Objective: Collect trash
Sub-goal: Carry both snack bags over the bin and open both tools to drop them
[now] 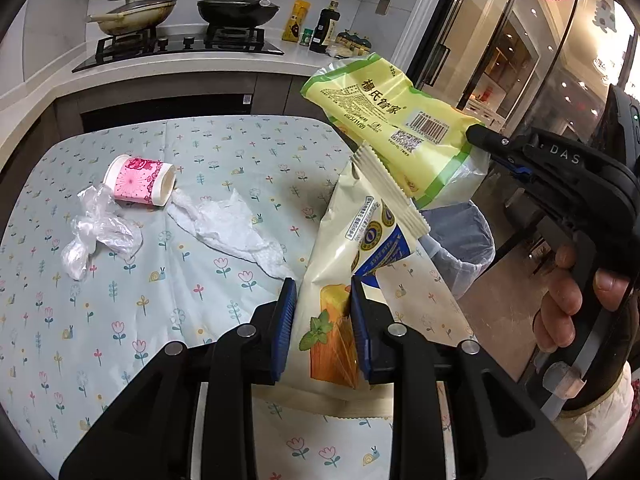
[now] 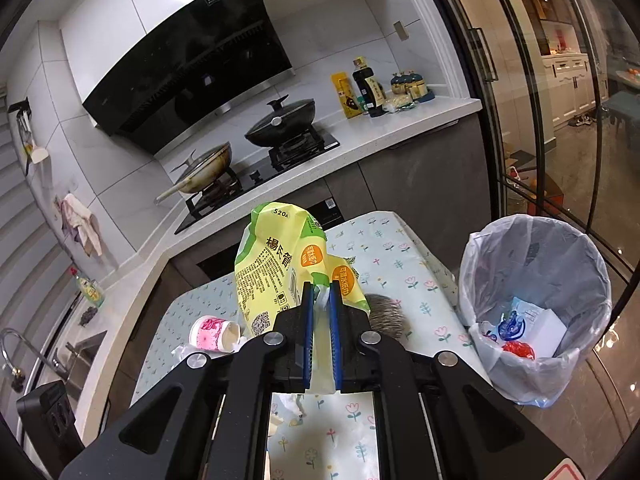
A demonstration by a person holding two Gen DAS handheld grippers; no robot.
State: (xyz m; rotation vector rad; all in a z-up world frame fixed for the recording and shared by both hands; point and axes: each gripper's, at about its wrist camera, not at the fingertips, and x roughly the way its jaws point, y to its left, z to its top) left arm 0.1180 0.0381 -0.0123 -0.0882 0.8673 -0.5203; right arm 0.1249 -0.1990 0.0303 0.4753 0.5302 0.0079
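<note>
My left gripper (image 1: 323, 296) is shut on a cream snack wrapper (image 1: 352, 236) with an orange picture, held above the table's right side. My right gripper (image 2: 322, 300) is shut on a yellow-green bag (image 2: 268, 268); the bag also shows in the left wrist view (image 1: 396, 120), held high near the table's right edge. A pink paper cup (image 1: 140, 180) lies on its side on the table, also seen in the right wrist view (image 2: 214, 332). A crumpled clear plastic bag (image 1: 100, 232) and a white tissue (image 1: 228, 224) lie beside it. The lined trash bin (image 2: 536, 304) stands on the floor right of the table.
The table has a floral cloth (image 1: 100, 320). Behind it a counter holds a stove with two pans (image 1: 236, 12) and bottles (image 1: 326, 26). Glass doors (image 2: 532, 100) are on the right. The bin holds some trash (image 2: 516, 332). A sink (image 2: 24, 360) is at the left.
</note>
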